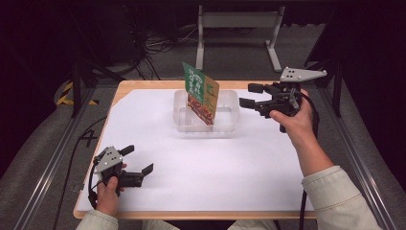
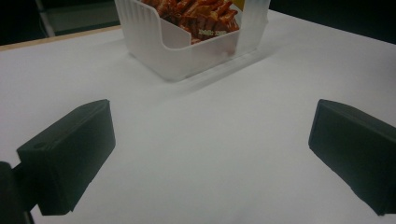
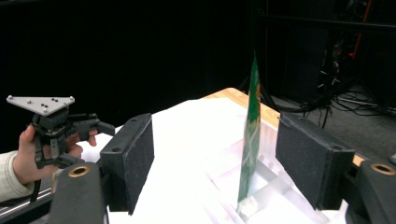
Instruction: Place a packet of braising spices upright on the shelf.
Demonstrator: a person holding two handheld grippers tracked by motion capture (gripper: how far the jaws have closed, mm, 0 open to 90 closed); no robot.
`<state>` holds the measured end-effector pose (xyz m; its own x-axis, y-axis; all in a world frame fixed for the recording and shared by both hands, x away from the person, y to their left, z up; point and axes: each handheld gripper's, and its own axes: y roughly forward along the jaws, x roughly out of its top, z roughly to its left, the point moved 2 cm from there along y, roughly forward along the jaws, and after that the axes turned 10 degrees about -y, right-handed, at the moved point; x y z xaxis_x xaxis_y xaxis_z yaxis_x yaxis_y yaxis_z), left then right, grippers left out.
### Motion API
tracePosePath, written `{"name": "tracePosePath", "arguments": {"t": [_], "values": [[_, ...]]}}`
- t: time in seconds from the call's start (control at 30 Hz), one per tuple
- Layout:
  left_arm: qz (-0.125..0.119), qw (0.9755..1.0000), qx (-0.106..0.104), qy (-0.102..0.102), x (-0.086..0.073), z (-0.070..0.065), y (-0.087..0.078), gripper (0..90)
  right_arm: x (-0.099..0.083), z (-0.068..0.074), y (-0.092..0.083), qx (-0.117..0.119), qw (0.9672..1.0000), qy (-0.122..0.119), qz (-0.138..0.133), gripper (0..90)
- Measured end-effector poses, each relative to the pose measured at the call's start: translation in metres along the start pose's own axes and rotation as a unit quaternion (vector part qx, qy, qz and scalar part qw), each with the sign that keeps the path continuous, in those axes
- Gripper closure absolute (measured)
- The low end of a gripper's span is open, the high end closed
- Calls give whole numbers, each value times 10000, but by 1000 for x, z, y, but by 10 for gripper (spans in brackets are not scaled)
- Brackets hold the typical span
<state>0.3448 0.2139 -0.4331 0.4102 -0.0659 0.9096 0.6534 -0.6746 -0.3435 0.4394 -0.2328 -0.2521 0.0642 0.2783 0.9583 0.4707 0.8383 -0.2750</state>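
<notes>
right tool [image 1: 246,95] wide open, empty, just beside the packet [image 1: 201,93] upright in the tray [image 1: 229,125]; left tool [image 1: 139,159] open, empty, well apart on the desk [image 1: 191,167]

The left gripper [image 1: 136,159] sits low at the near left of the tabletop [image 1: 201,163], held by the left hand [image 1: 109,189], its fingers [image 2: 70,158] spread wide and empty. The right gripper [image 1: 251,95] is raised at the far right (grey plate on top), gripped by the right hand [image 1: 293,120], fingers [image 3: 133,158] likewise parted, forearm reaching in from the near right.
</notes>
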Motion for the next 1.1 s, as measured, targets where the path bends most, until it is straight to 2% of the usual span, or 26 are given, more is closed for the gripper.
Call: {"name": "tracePosePath", "arguments": {"t": [0.4, 0.5, 0.53, 0.67, 0.83, 0.93, 1.1], "values": [[-29, 10000, -47, 12, 3, 1, 3, 12, -15, 5, -39, -248, 9997, 1, -17, 274], [-17, 10000, -74, 20, 3, 2, 3, 12, -19, 7, -50, -353, 9994, -60, -9, 266], [2, 9999, -129, -32, 3, 1, 3, 12, -20, 7, -52, -375, 9993, -62, -14, 263], [9, 9998, -188, -51, 4, 2, 2, 12, -26, 10, -55, -442, 9989, -117, -64, 238], [2, 9995, -313, -98, 4, 2, -1, 13, -39, 17, -58, -616, 9976, -321, -6, 230], [10, 9995, -325, -33, 4, 2, -3, 13, -48, 23, -58, -709, 9962, -505, 100, 217], [1, 9995, -326, -39, 3, 2, -5, 13, -56, 33, -58, -659, 9961, -585, 49, 209]]}}
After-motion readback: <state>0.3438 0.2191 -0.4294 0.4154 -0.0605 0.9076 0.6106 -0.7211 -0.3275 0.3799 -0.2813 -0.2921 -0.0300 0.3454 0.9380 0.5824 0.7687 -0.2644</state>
